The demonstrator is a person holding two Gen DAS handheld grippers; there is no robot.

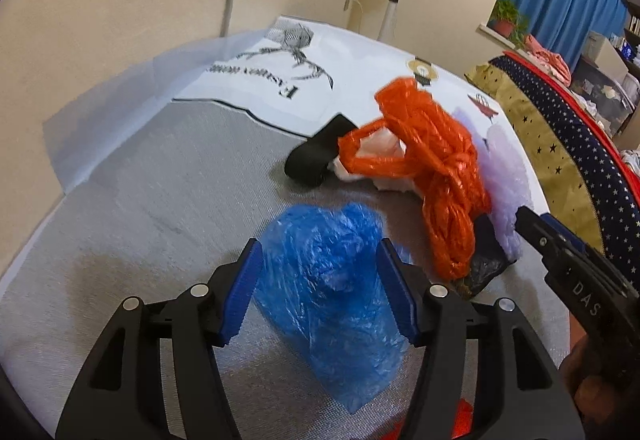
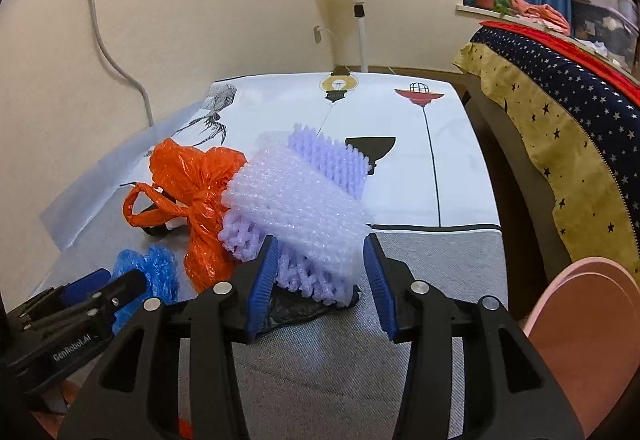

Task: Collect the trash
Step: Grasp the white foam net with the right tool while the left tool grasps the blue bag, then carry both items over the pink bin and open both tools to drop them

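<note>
Writing: the left gripper's (image 2: 76, 304) body reads "GenRobot.AI"; the right gripper's (image 1: 576, 264) arm shows "DAS"; the white printed sheet (image 1: 360, 71) at the far end of the table carries upside-down lettering, too blurred to read, beside a spider drawing.
Left jaws: spread wide, the blue pads on either side of the blue plastic bag (image 1: 332, 280) with a little gap on each side; nothing clamped.
Right jaws: spread wide, flanking the near end of the lilac foam net (image 2: 300, 207), not pressing it.
Trash: the blue bag lies near on the grey table (image 1: 160, 199); the orange plastic bag (image 1: 436, 167), knotted, sits just right of it and farther; the foam net leans against the orange bag's right side over a dark wrapper (image 2: 312, 310); a black roll (image 1: 316, 155) lies far, touching the orange bag's handle.
Edges: the table's right edge runs beside a star-patterned cloth (image 2: 560, 111); the wall lies along its left.
Open room: bare grey surface left of the blue bag and near the foam net.
</note>
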